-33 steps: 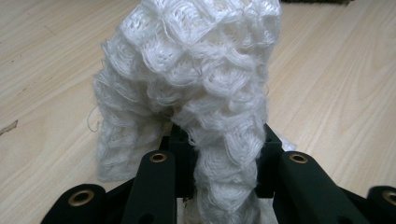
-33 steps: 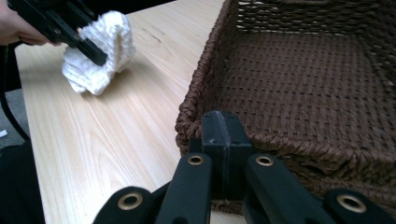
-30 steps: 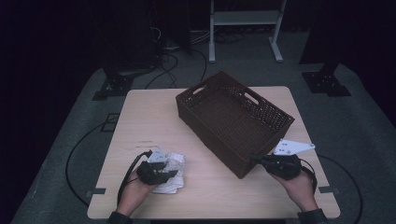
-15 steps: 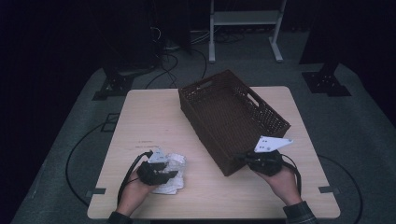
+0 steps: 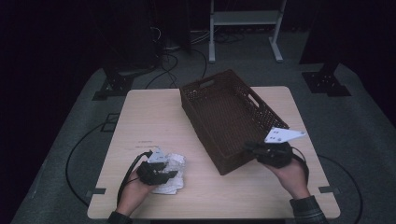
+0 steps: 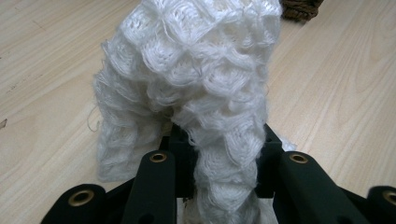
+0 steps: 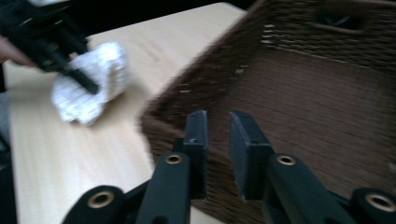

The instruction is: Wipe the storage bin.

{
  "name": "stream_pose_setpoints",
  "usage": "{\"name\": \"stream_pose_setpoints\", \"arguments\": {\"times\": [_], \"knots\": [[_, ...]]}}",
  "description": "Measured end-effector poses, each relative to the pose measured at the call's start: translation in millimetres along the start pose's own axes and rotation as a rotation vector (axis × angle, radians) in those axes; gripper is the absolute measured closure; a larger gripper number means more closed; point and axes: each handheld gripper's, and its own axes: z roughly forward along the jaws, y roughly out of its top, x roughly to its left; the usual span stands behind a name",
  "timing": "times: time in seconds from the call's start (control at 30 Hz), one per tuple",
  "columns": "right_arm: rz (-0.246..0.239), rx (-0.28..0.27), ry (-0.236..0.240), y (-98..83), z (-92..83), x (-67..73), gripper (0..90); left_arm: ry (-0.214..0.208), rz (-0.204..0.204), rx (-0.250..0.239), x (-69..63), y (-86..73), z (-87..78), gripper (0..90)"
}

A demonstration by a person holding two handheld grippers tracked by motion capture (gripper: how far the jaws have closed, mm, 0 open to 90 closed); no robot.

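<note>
White knitted cloth (image 6: 196, 93) lies crumpled on the wooden table (image 5: 154, 116), near the front-left edge in the high view, well apart from the basket's near corner. Left gripper (image 5: 163, 172) is clamped on it: in the left gripper view a bunched fold of the knit runs down btwn the two black jaws, pinched tight, w/ the rest of the cloth heaped up in front of them. Person's left hand (image 5: 135, 184) grips that tool from the bottom edge, cable looping off to the left. Dark brown woven basket (image 5: 224, 116) sits angled on the table's right half, a cut-out handle visible in its far end wall and one in its right side wall. Right gripper (image 5: 252, 148) is at the basket's near-right corner, just over the rim, grey plate on top, right hand (image 5: 292, 172) behind it. In the right gripper view its jaws have just been opening: narrow gap btwn the pads, nothing in it, basket wall and inside right ahead (blurred). Whether a pad touches the rim, can't tell.
</note>
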Motion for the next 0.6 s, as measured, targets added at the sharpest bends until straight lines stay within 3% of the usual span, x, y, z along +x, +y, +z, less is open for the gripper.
{"name": "stream_pose_setpoints", "arguments": {"times": [0.07,0.1,0.13,0.23,0.27,0.4,0.53,0.57,0.6], "knots": [[0.011,-0.006,-0.056,-0.4,-12.6,-17.2,72.9,-0.001,0.0,0.0,-0.1,0.2,0.1,68.1],[0.011,-0.006,-0.056,-0.4,-12.6,-17.2,72.9,-0.001,0.001,0.0,0.0,0.1,0.4,68.1],[0.013,-0.004,-0.088,-0.2,-19.5,-28.8,72.5,-0.001,-0.003,0.001,-0.1,-0.1,0.9,68.1],[0.014,0.003,-0.122,0.0,-25.4,-40.2,71.7,0.0,-0.001,0.003,0.2,-0.2,0.9,68.1],[0.025,0.008,-0.157,-0.3,-31.2,-53.0,71.0,-0.001,-0.002,0.003,0.2,-0.2,0.9,68.1],[0.049,0.023,-0.208,-1.8,-36.8,-69.3,71.0,-0.001,0.002,0.007,0.3,-0.3,0.8,68.1],[0.088,0.053,-0.288,-6.8,-43.2,-100.1,70.1,-0.002,0.002,0.008,-0.3,-0.3,2.2,68.0],[0.088,0.053,-0.288,-6.8,-43.2,-100.1,70.1,-0.003,0.001,0.007,-0.5,-0.2,2.6,68.0],[0.107,0.067,-0.302,-8.8,-44.2,-111.5,70.0,-0.003,0.004,0.008,-0.7,-0.1,3.0,68.1]]}}
